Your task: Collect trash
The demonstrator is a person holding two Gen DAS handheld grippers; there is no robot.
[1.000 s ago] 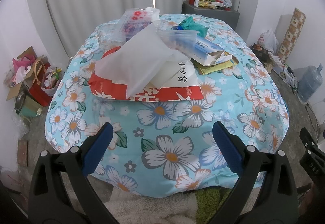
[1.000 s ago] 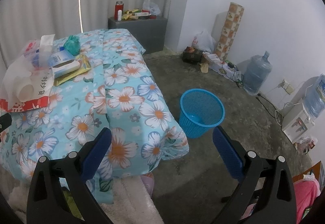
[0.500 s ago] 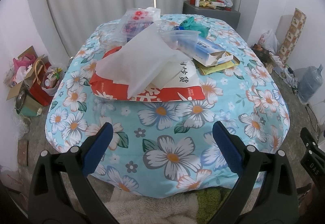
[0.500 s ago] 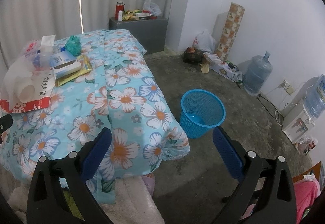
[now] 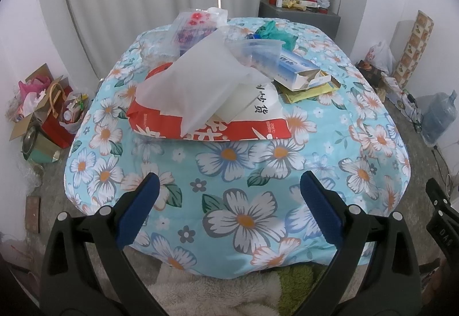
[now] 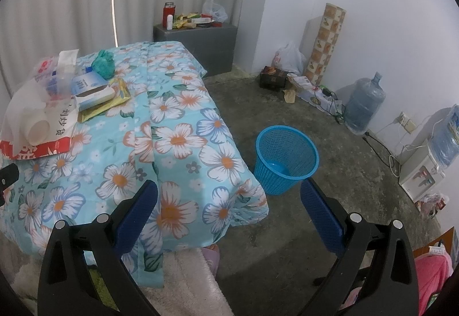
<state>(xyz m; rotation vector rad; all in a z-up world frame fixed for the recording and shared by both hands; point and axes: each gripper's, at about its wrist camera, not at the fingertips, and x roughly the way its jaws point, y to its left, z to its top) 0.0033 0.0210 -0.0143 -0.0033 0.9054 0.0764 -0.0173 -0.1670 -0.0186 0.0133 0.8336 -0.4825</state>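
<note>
Left gripper (image 5: 226, 202) is hanging in front of the near edge of the table, jaws spread wide with nothing between them, aimed straight at the trash pile. Right gripper (image 6: 228, 208) is the same deal, wide apart and empty, but it's pointed off toward the floor on the table's right side, where the blue mesh basket (image 6: 287, 162) sits just beside the drooping corner of the floral tablecloth (image 5: 229, 161). Makes sense to me as a split: one hand lined up on the junk, the other already looking at where it goes.

The trash itself is all heaped at the far-middle of the table: a big red-and-white bag (image 5: 212, 129) lying flat as the base, a frosted white plastic pouch (image 5: 195, 89) slumped over it, a clear plastic cup (image 5: 259, 48) on its side, an opened blue-and-white carton (image 5: 298, 72) resting on a yellow wrapper (image 5: 312, 92), and a crumpled green bag (image 5: 274, 32) behind. There's also a clear packet with red print (image 5: 195, 26) at the back; can't really tell what's in it through the fisheye.

Nothing picked yet, so I'd say this is the very start. The basket looks empty as far as I can see into it. The loose pouch on top is probably the easiest first grab.
</note>
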